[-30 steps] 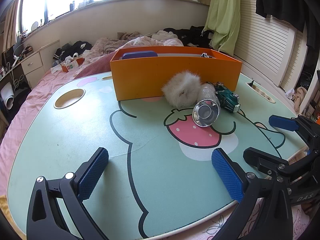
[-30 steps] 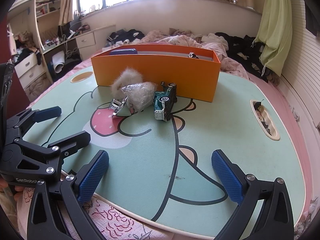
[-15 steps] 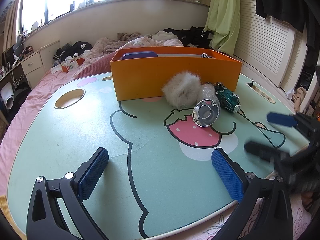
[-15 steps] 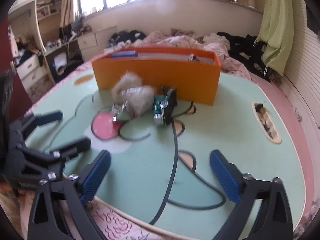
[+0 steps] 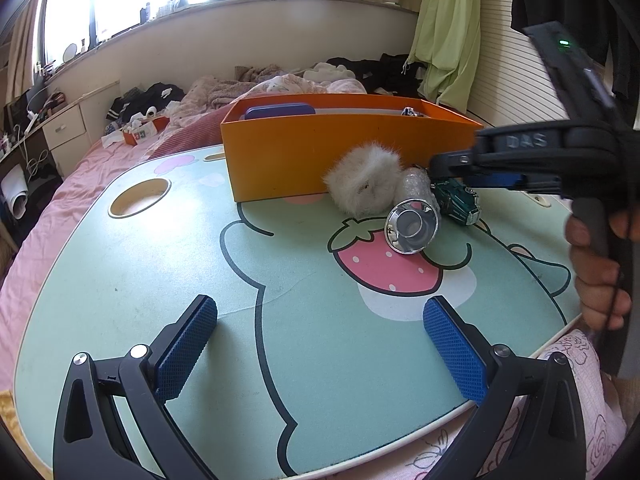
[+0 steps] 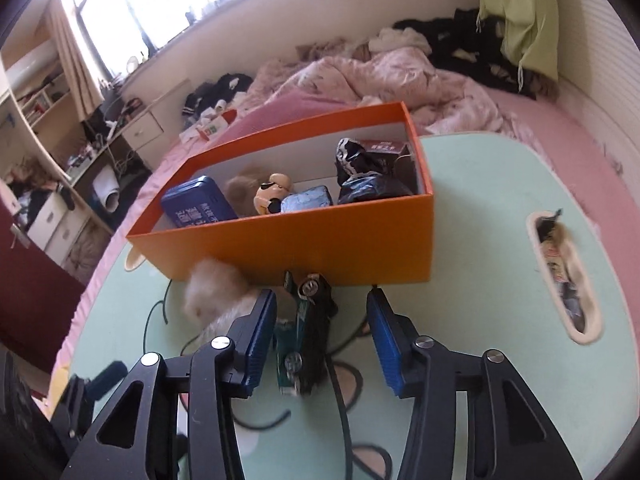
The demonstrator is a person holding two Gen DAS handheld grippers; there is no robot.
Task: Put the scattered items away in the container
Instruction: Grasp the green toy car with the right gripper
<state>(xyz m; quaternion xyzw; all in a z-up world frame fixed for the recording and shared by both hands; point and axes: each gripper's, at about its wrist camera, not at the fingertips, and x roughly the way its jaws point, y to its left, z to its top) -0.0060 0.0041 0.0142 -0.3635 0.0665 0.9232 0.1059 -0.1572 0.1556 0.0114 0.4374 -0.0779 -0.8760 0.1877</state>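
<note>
Right wrist view: right gripper (image 6: 322, 334) is over the green toy car (image 6: 306, 338), jaws closing w/ the car between them. Left pad sits just beside the car's side; right pad is clearly apart from it, so no grip on it. Car lies on the mint-green table (image 6: 480, 280), nose toward the camera, just in front of the orange box (image 6: 320, 240). Fluffy white pom-pom (image 6: 212, 292) is just left of the car, against the box's front wall.

Inside the box: blue tin (image 6: 198, 206) at left, small figurine head w/ dark glasses (image 6: 274, 196) mid, light-blue packet (image 6: 306, 202) beside it, black-and-white crumpled bag (image 6: 360, 176) and dark red carton (image 6: 386, 148) at right. Slot in the table (image 6: 560, 276) at far right holds some odds and ends; can't tell what.

Left wrist view: left gripper (image 5: 320, 344) hangs over the near part of the table, fingers spread wide, nothing between them, blue pads (image 5: 186, 346) well apart. Ahead of it the pom-pom, a clear plastic cup on its side (image 5: 412, 224) w/ its mouth toward the camera, and the car sit in a tight cluster, touching or nearly so, at the box's front wall. Cup rests by the strawberry print (image 5: 384, 268). Person's hand (image 5: 596, 276) on the right gripper's handle shows at right edge. Round cup-hole (image 5: 138, 202) is at table's left. Bed w/ pink bedding (image 6: 400, 76) lies behind.
</note>
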